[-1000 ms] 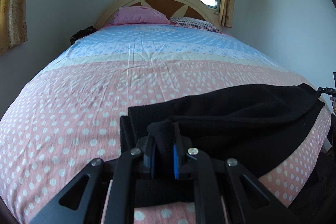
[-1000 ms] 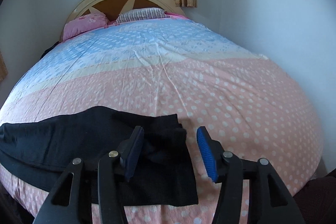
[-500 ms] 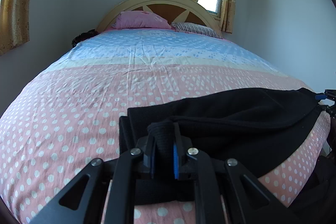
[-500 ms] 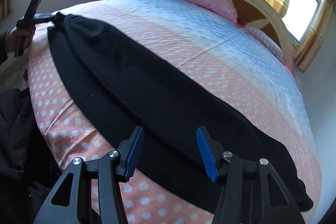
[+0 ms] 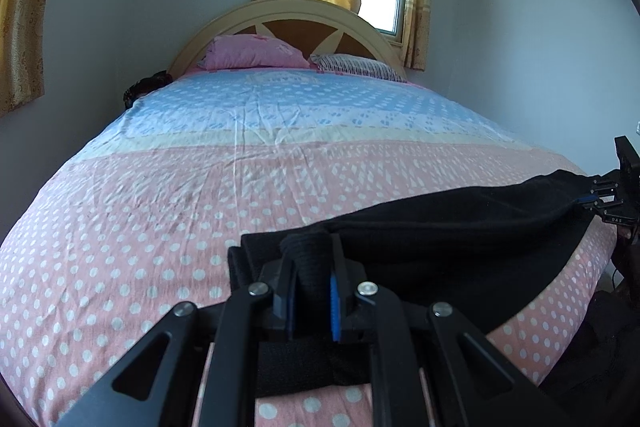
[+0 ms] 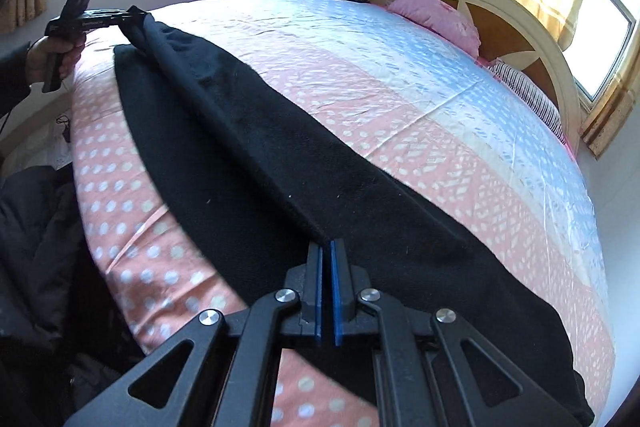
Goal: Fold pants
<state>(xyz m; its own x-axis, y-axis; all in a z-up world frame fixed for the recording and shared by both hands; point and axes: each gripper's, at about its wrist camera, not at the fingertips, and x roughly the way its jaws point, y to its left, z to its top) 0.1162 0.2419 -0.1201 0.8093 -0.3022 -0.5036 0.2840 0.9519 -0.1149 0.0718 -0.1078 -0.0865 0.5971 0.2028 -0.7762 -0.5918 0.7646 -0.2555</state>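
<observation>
Black pants [image 5: 460, 227] lie stretched along the near edge of the bed, also seen in the right wrist view [image 6: 280, 163]. My left gripper [image 5: 314, 291] is shut on one end of the pants, a bunch of black cloth pinched between its blue pads. My right gripper [image 6: 325, 287] is shut on the raised fold of the pants at their other end. It shows far right in the left wrist view [image 5: 600, 201], and the left gripper shows far left in the right wrist view [image 6: 116, 19], held by a hand. The upper layer is pulled taut between them.
The bed has a pink and blue dotted sheet [image 5: 200, 207]. A pink pillow [image 5: 256, 53] and a striped pillow [image 5: 356, 67] lie by the cream headboard [image 5: 296, 11]. Dark clothing [image 6: 36, 227] lies off the bed's near side. Walls stand close on both sides.
My right gripper swung round along the pants, then shut on their fold. The cloth between the grippers has lifted and tightened. My left gripper kept its hold.
</observation>
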